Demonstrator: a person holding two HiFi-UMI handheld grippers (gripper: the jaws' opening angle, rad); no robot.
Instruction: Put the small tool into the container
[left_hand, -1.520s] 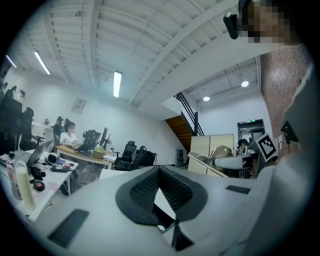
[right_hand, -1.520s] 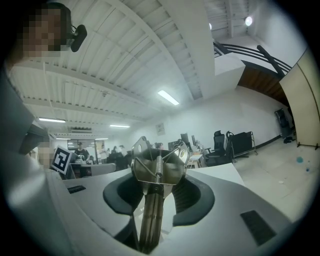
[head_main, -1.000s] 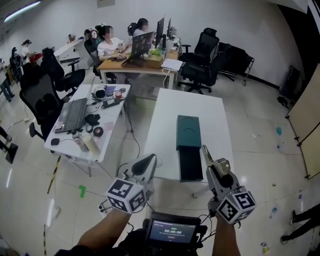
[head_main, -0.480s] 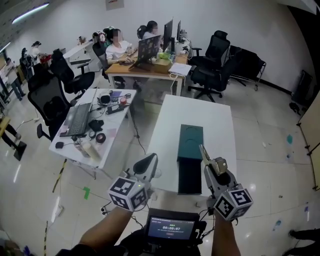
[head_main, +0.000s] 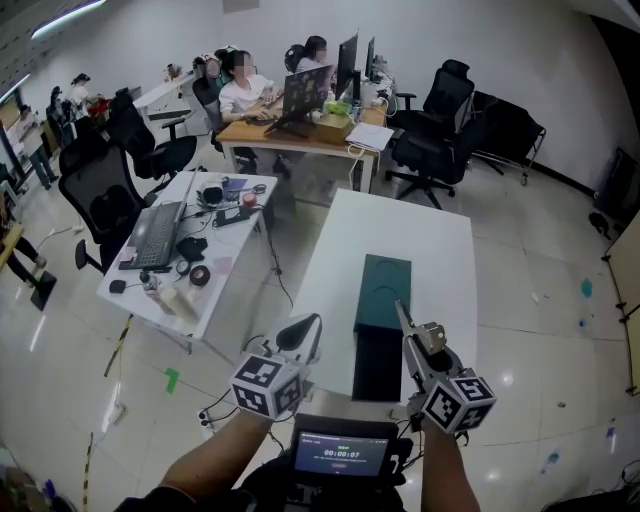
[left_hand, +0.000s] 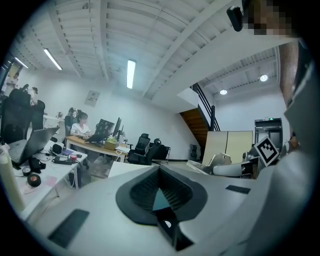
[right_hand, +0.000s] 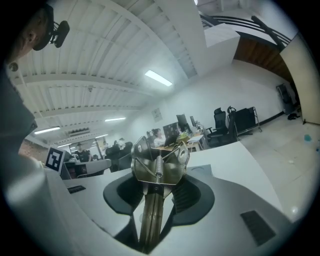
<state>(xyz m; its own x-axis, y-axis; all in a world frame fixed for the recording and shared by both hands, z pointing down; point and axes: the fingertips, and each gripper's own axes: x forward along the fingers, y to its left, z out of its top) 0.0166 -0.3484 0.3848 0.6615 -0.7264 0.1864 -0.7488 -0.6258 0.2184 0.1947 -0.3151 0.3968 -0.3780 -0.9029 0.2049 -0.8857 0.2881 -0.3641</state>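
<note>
A dark green box-shaped container lies lengthwise on the white table, with a darker open section at its near end. My right gripper hovers just right of that near end. It is shut on a small metal spring tool, which sticks out forward beyond the jaws. In the right gripper view the tool stands between the pads of the right gripper. My left gripper is off the table's near left corner, shut with nothing in it. The left gripper shows its pads meeting at the tips.
A second white desk at the left holds a laptop, cables and small items. Black office chairs stand around it. People sit at a wooden desk at the back. A screen device hangs at my chest.
Both grippers have moved forward and slightly down toward the near end of the white table. The right one keeps its hold on the tool. The container now sits closer.
</note>
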